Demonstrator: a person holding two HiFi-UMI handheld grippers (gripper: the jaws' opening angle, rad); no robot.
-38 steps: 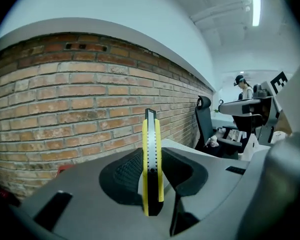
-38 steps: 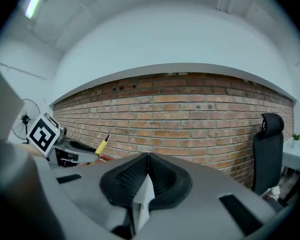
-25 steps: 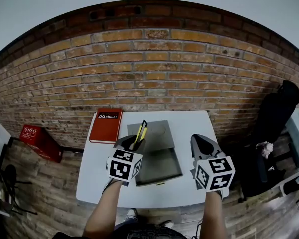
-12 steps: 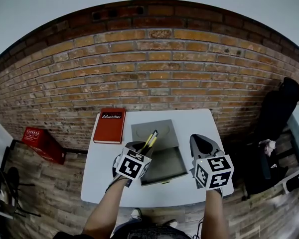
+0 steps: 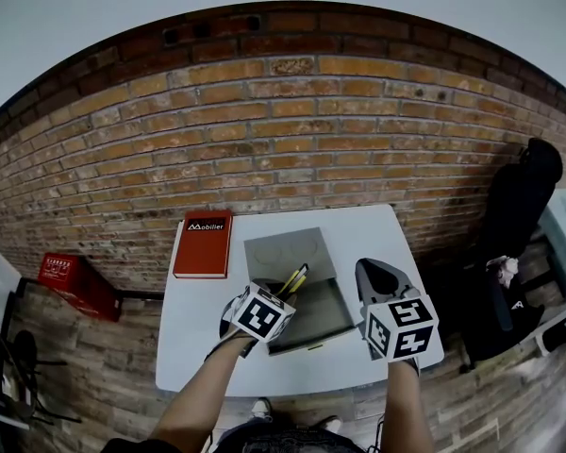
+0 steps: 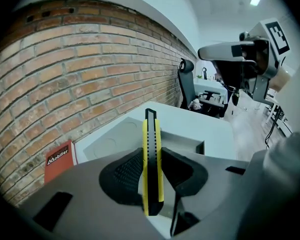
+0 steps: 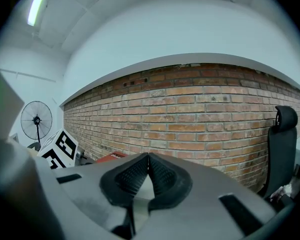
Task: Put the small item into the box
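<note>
A yellow and black utility knife (image 5: 294, 278) (image 6: 151, 139) is clamped between the pads of my left gripper (image 5: 281, 293) (image 6: 153, 170), blade end pointing forward. It hangs over the near left part of the open grey box (image 5: 313, 317) (image 6: 194, 145), whose lid (image 5: 285, 252) (image 6: 110, 140) lies flat behind it on the white table (image 5: 193, 333). My right gripper (image 5: 377, 274) (image 7: 147, 160) hovers to the right of the box, jaws shut with nothing between them. It also shows at the upper right of the left gripper view, right gripper (image 6: 229, 52).
A red book (image 5: 203, 243) (image 6: 58, 160) lies at the table's back left. A brick wall (image 5: 283, 140) runs just behind the table. A red crate (image 5: 69, 277) sits on the floor at left, a black office chair (image 5: 517, 206) at right. A standing fan (image 7: 36, 120) is far left.
My left gripper has carried the knife right and nearer, from beside the lid to over the box's left part, tilting it rightward. The right gripper has hardly moved.
</note>
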